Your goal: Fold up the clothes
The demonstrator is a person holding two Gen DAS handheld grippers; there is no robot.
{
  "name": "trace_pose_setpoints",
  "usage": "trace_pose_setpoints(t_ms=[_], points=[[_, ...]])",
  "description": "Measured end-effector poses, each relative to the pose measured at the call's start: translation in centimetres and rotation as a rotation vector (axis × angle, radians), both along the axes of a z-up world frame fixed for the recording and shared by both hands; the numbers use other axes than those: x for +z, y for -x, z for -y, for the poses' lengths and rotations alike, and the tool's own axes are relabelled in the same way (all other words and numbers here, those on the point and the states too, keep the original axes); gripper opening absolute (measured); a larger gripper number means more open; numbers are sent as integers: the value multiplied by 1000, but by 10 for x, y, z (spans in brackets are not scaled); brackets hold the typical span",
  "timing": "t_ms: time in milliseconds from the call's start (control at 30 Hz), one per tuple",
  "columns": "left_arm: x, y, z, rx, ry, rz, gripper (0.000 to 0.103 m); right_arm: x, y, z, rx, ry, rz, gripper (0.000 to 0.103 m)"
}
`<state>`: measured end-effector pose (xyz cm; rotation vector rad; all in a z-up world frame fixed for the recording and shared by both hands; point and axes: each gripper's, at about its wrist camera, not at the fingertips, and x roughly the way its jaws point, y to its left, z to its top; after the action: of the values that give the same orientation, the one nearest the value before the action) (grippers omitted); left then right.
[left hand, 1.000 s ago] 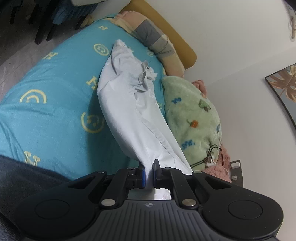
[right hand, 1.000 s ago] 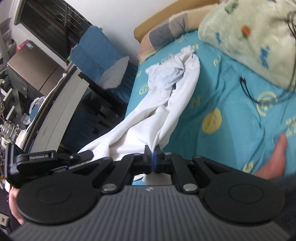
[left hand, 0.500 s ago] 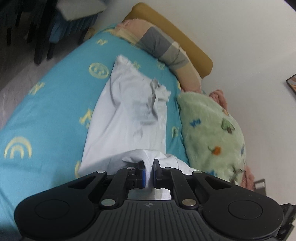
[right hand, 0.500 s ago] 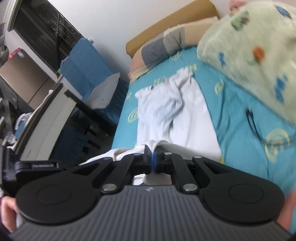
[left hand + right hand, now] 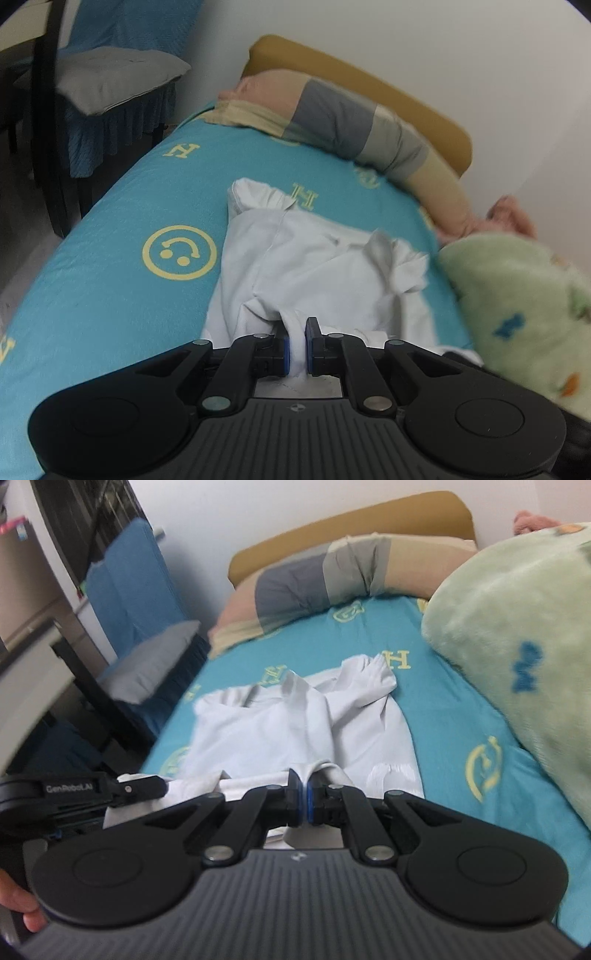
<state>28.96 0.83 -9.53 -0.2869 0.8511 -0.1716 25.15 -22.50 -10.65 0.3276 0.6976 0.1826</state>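
A white garment [image 5: 317,266] is being spread on the turquoise bedsheet [image 5: 110,229], between a blue-covered chair [image 5: 110,74] and a green fleece blanket [image 5: 524,295]. Its near hem is being pinched by 2 grippers: the left gripper [image 5: 296,345] and the right gripper [image 5: 303,797], both clamped narrowly on fabric.

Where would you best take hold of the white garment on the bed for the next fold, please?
Probably at its near edge, coming from the near side, roughly where the left gripper and right gripper are shut on it. The white garment lies mostly flat on the turquoise sheet with its bunched end toward the pillow, so the near edge would carry over cleanly.
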Motion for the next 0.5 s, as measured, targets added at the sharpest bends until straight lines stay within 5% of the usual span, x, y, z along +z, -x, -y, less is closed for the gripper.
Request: trace_pose_setpoints(t_ms=[200,333,433,500], points=[[-22,-13,2,-51,-56,-22,17,-24,-9,-10,52,82,10,9],[-4,8,3,-61,-72,5,67,-13,3,-7,66,78,-1,17],[15,38,6,-83,-89,46,75,5,27,0,39,42,32,73],[26,62,8,-94,-104,70,77,17,47,3,23,33,62,75]])
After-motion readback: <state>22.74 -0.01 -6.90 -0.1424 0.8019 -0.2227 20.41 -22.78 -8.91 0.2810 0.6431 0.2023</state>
